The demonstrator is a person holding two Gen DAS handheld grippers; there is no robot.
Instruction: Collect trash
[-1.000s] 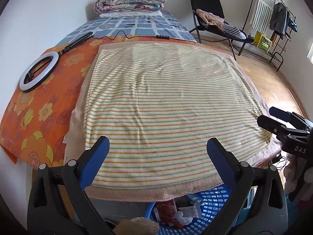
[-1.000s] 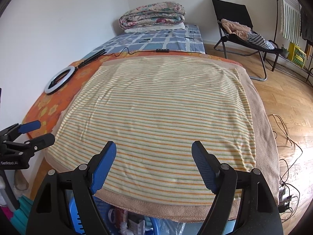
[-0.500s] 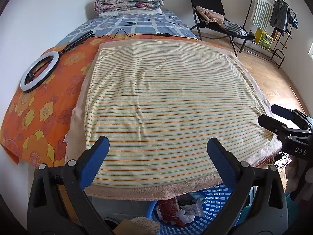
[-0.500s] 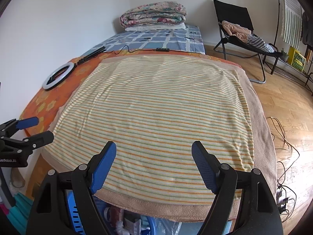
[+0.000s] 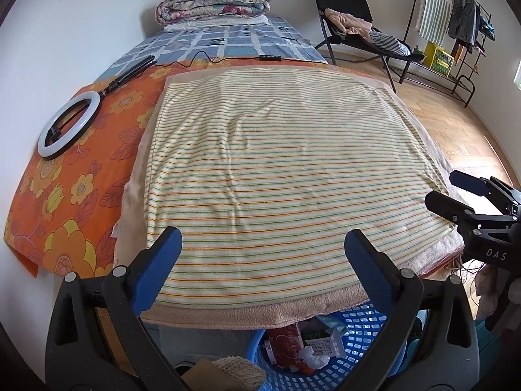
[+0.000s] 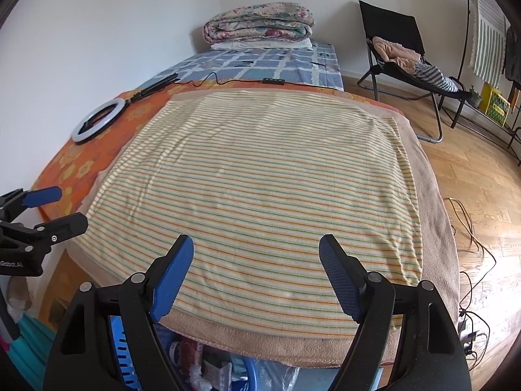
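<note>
Fingers (image 5: 166,270) of left gripper (image 5: 262,267) spread wide, nothing between, poised over near edge of striped towel (image 5: 276,169). Fingers (image 6: 172,277) of right gripper (image 6: 255,277) likewise spread wide and empty, over the same near edge, further toward the near right corner. Each gripper visible from the side in the other's view, blue pads apart.

Bed (image 5: 81,169) along the white wall, covered by orange floral sheet (image 5: 65,195) at the near end and blue checked sheet (image 5: 228,40) at the far end. Striped towel flat over a peach towel (image 5: 228,314), filling most of the near half up to the right edge. Folded floral quilt (image 5: 213,0) stacked at the far end of the bed. Black folding chair (image 5: 345,9) with clothes on the wooden floor (image 6: 482,176) beyond the bed's far right corner; clothes rack (image 5: 456,22) further right. Ring light (image 5: 66,123) lying on the orange sheet near the left edge, its black cable (image 5: 195,57) crossing toward the far end.

Blue basket (image 5: 361,322) on the floor just below the near edge, partly hidden by the peach towel. Trash (image 5: 306,348) inside: a red carton, a white carton, crumpled white paper. Striped towel's surface bare of trash.
</note>
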